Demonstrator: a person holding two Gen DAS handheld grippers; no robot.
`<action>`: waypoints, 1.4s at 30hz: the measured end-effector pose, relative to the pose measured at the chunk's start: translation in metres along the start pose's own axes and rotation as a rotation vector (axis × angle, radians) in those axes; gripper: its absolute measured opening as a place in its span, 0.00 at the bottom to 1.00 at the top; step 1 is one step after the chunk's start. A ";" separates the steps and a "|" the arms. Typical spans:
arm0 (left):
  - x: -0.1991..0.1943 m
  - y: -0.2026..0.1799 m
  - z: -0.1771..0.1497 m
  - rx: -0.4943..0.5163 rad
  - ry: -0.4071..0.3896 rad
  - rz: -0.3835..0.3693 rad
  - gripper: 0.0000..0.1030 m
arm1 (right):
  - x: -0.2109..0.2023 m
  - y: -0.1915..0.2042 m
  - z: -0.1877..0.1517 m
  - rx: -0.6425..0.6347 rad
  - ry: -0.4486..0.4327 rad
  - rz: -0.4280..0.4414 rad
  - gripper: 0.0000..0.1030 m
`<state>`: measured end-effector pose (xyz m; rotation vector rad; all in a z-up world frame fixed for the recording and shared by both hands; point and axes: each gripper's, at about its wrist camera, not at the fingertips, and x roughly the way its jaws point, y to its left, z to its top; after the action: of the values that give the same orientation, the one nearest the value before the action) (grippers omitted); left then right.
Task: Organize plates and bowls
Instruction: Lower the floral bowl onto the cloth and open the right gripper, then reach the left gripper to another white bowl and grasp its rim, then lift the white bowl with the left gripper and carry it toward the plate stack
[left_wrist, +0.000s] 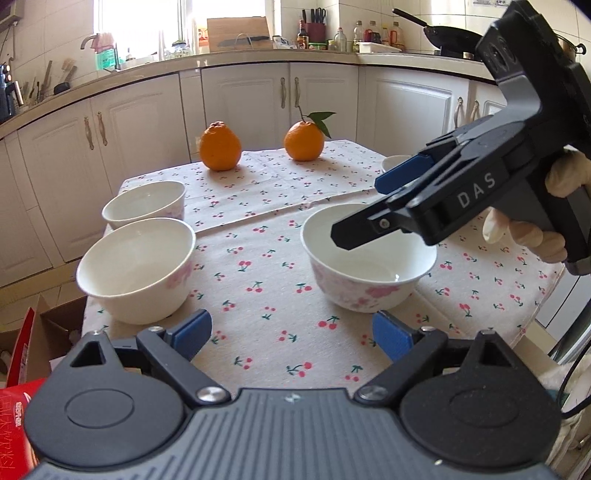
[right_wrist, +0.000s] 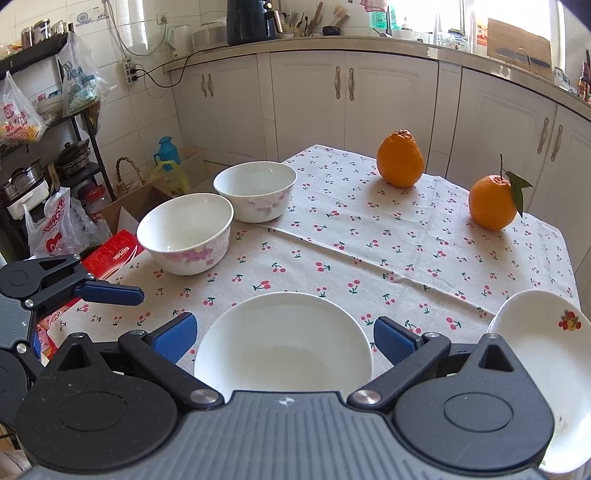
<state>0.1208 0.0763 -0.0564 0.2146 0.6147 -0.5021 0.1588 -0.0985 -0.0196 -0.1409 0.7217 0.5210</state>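
The left gripper (left_wrist: 291, 332) hangs over the near edge of the table (left_wrist: 280, 347) with its blue-padded jaws spread wide and nothing between them, only the cherry-print cloth (left_wrist: 258, 258) below. The right gripper (right_wrist: 284, 336) is also spread wide, its pads standing on either side of a white bowl (right_wrist: 282, 343) near the table's near edge without pressing on it; the bowl sits on the cloth, not lifted. In the left wrist view the same bowl (left_wrist: 369, 266) shows pink flowers on its side, and the right gripper's dark finger reaches over its rim, held by a gloved hand (left_wrist: 535, 229).

Just right of that bowl, by the table's right edge, lies a white plate (right_wrist: 543, 369) with a small fruit picture on its rim.

Along the left edge stand two more flowered bowls, almost touching: the nearer bowl (right_wrist: 186, 232) close to the edge, and the farther bowl (right_wrist: 256, 192) behind it toward the far left corner.

At the far edge sit two oranges, well apart: a knobbly orange (right_wrist: 400, 158) in the middle of that edge, and a leafy orange (right_wrist: 493, 203) with a stem toward the far right corner.

Beyond the table run white cabinets (right_wrist: 310, 103) under a cluttered counter (right_wrist: 332, 42).
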 end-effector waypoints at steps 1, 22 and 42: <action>-0.002 0.006 -0.001 -0.003 0.004 0.015 0.91 | 0.001 0.003 0.002 -0.014 -0.001 0.001 1.00; 0.011 0.144 0.033 -0.166 0.006 0.173 0.89 | 0.063 0.069 0.044 -0.236 0.021 0.106 1.00; 0.062 0.171 0.051 -0.223 0.085 0.036 0.52 | 0.116 0.079 0.056 -0.265 0.094 0.164 0.89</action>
<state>0.2768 0.1819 -0.0448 0.0353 0.7430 -0.3879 0.2258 0.0332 -0.0504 -0.3572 0.7572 0.7700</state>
